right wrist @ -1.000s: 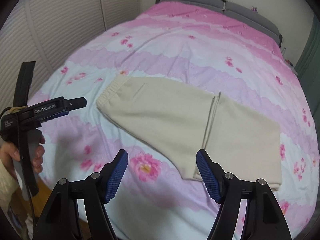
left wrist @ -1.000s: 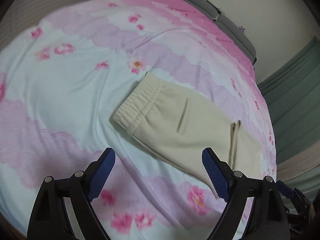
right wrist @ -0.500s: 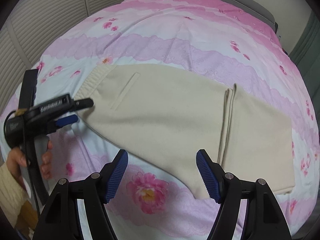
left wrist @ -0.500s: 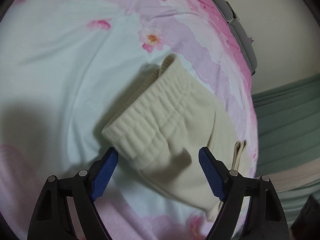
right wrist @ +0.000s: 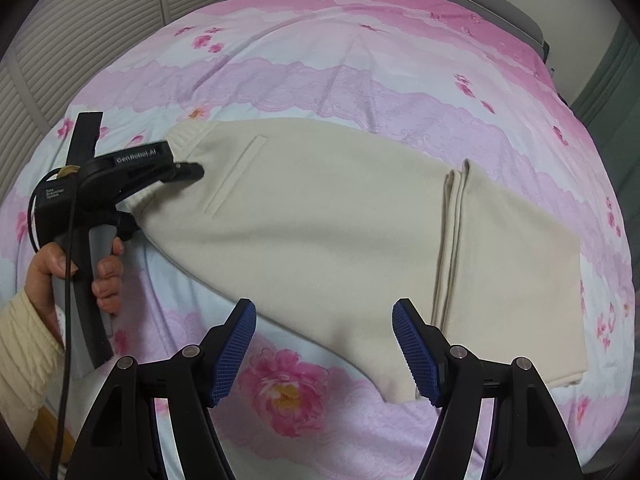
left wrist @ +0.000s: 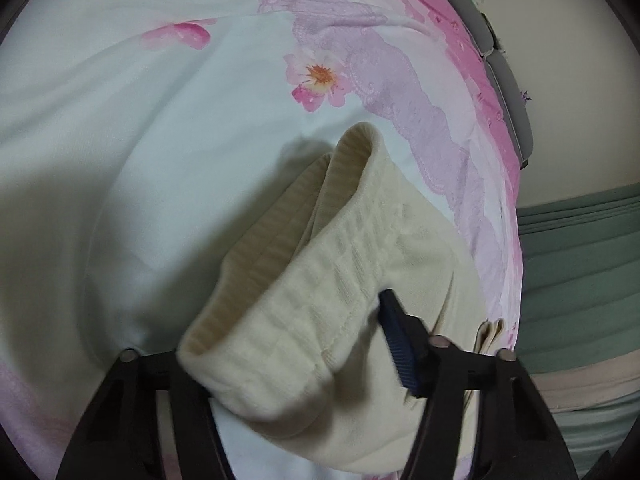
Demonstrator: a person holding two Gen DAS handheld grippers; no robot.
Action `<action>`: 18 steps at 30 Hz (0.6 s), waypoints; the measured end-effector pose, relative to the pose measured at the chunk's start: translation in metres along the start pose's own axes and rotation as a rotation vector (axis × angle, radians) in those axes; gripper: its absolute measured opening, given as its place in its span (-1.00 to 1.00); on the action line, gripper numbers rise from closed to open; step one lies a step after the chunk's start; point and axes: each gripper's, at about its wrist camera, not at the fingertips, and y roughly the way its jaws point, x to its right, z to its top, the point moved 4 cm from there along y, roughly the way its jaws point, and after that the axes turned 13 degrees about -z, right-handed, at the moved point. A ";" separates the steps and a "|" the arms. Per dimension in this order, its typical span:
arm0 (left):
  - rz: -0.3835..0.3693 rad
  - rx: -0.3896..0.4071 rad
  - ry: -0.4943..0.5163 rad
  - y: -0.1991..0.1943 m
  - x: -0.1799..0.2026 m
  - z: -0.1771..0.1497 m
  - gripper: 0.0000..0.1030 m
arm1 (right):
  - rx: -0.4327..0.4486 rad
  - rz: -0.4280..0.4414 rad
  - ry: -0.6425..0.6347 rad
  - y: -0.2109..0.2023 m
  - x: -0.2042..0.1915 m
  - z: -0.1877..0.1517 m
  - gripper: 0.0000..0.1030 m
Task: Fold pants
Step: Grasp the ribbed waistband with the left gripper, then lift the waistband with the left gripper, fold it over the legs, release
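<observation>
Cream pants (right wrist: 320, 232) lie flat on the bed, partly folded, with the leg ends doubled over on the right (right wrist: 512, 264). My left gripper (left wrist: 296, 364) has the ribbed waistband (left wrist: 304, 296) between its fingers, and the band is bunched and lifted. Its right pad (left wrist: 400, 344) presses the cloth; the left pad is hidden under fabric. In the right wrist view the left gripper (right wrist: 188, 170) sits at the waistband corner. My right gripper (right wrist: 324, 344) is open and empty, just above the pants' near edge.
The bed has a pink, white and lilac floral cover (right wrist: 320, 52). A grey headboard (right wrist: 488, 4) is at the far end. Slatted closet doors (right wrist: 80, 28) stand at the left. Green curtains (left wrist: 580, 264) hang at the right.
My left gripper moved forward onto the waistband and its fingers closed in on it, bunching it up. My right gripper came closer to the pants' near edge, still open.
</observation>
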 end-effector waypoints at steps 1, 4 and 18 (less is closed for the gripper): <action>-0.003 0.001 -0.004 -0.004 0.002 0.000 -0.16 | 0.003 -0.002 0.005 -0.001 0.001 0.001 0.39; 0.011 -0.007 0.034 -0.016 0.015 0.002 -0.40 | 0.015 -0.008 0.011 -0.006 0.004 0.002 0.39; 0.071 -0.030 0.545 -0.065 0.195 -0.036 -0.64 | 0.101 -0.032 0.072 -0.067 0.048 0.000 0.38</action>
